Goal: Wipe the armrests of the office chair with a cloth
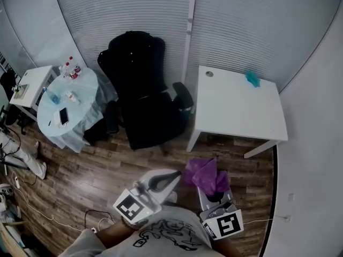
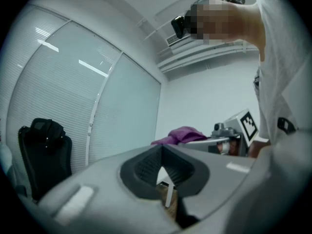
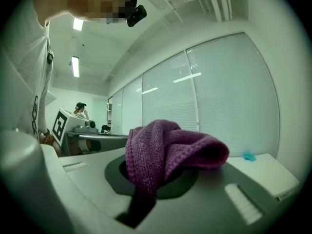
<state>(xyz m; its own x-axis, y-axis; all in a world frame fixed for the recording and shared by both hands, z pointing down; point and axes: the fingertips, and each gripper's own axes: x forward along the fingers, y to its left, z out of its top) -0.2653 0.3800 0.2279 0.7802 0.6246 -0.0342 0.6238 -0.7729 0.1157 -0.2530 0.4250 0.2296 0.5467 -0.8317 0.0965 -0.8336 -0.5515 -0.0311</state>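
1. Head view: a wood floor [image 1: 80, 175] runs up to walls of blinds. The office chair [image 1: 142, 90] stands well ahead of both tongs. The left tongs [image 1: 162, 181] and right tongs [image 1: 213, 196] are held low, close to the person's body, pointing forward.
2. Left gripper view: the tongs tilt upward with their jaws together and nothing between them. The chair is far off to their left.
3. Right gripper view: the jaws are clamped on a purple cloth [image 3: 165, 150], which bunches above them. A white worktop [image 3: 265, 172] lies ahead to the right.

Head overhead; gripper views upward, seemingly sharing cloth [image 3: 165, 152]
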